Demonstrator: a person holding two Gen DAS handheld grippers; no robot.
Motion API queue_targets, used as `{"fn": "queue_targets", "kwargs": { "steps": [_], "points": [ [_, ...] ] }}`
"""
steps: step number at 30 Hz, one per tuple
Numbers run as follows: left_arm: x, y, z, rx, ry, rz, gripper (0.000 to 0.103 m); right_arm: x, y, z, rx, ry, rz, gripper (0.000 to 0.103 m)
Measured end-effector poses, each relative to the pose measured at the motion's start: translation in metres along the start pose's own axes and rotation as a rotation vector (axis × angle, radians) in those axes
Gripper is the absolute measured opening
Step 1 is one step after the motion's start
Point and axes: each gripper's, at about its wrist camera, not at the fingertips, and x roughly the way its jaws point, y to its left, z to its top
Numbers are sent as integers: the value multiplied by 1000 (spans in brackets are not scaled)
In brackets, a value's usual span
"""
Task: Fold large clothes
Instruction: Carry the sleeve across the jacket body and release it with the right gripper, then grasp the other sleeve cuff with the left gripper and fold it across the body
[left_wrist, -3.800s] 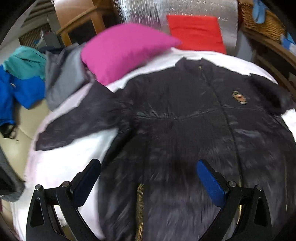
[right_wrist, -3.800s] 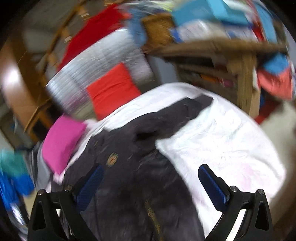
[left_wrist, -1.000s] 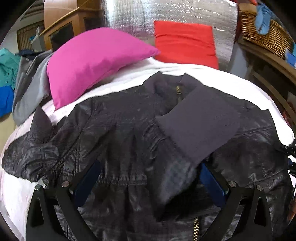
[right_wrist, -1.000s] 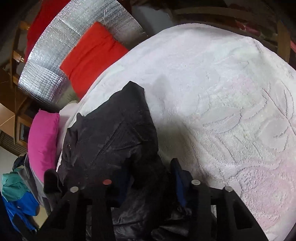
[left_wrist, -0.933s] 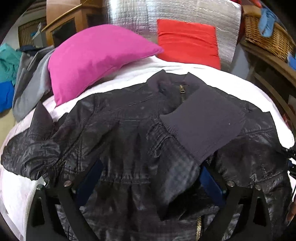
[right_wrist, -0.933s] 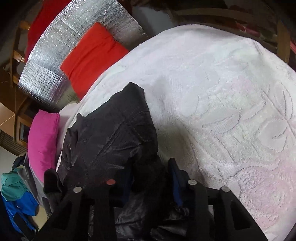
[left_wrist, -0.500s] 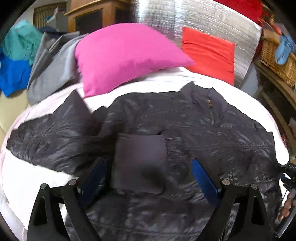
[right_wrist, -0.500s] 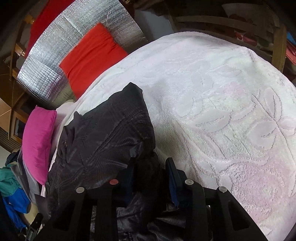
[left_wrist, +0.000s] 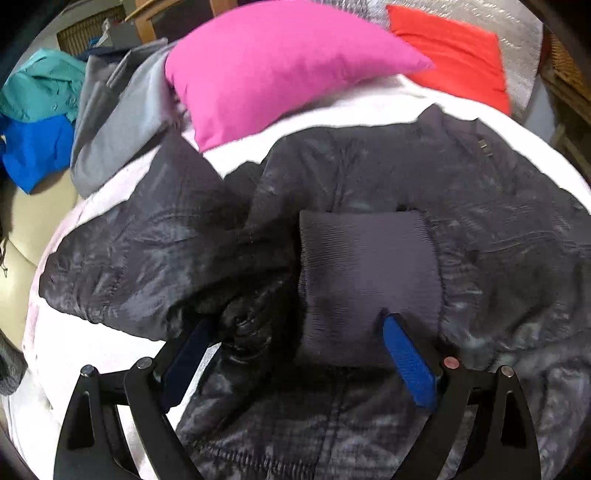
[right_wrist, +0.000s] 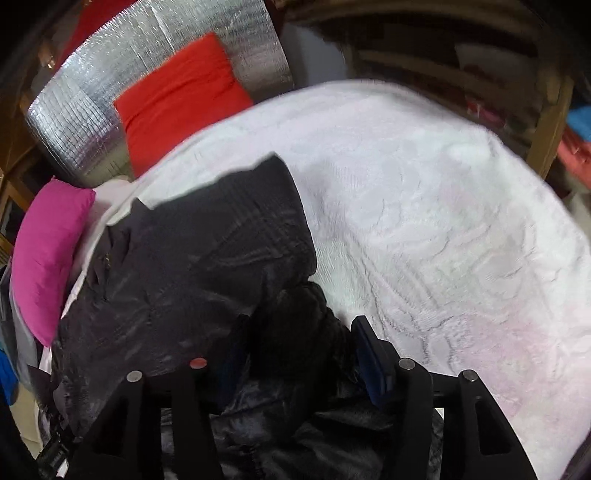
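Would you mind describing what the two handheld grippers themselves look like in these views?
Both are the same build. The left gripper has two black angular plastic arms with triangular cut-outs, round silver pivot bolts and one reddish bolt head, and flat blue pads on its fingers. The right gripper shows the same black frame, silver bolts, one reddish bolt and blue-padded fingers. No cables, sleeves or hands are visible.

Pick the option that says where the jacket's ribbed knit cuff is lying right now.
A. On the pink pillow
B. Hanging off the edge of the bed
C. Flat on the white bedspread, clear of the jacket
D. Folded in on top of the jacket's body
D: in the left wrist view the ribbed cuff rests on the black jacket, with jacket fabric showing around it.
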Motion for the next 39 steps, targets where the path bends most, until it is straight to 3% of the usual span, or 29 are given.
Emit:
{"fn": "queue_targets", "kwargs": {
  "steps": [4,8,12,17,24,28,30,31,32,34,35,37,39],
  "points": [
    [-37,30,-6,-60,-91,-20,94,-41,15,-2,-23,-126,63,58],
    [-61,101,-13,-254,-154,-4,94,-60,33,-16,-45,-120,188,58],
    [-45,190,-22,-508,-93,43,94,-60,51,-31,-63,-59,270,58],
    [-16,287,-45,-779,-21,75,94,-62,69,-49,-115,-34,294,58],
    [25,359,-66,-939,7,17,90,-52,78,-56,-142,-10,294,58],
    [52,369,-66,-969,42,-37,74,-44,78,-55,-139,7,287,58],
    [52,368,-60,-949,3,7,72,-42,78,-55,-144,10,281,58],
    [53,365,-56,-937,-5,6,62,-41,78,-54,-145,10,279,58],
    [56,364,-53,-924,-9,-6,45,-40,77,-54,-145,10,278,58],
    [60,364,-49,-911,-9,5,33,-38,77,-54,-145,12,277,58],
    [61,363,-48,-902,-13,23,21,-38,76,-53,-145,11,275,58],
    [57,360,-42,-882,-30,29,10,-37,75,-52,-147,9,274,58],
    [49,356,-33,-863,-73,28,7,-38,73,-51,-146,6,274,58]
  ]
}}
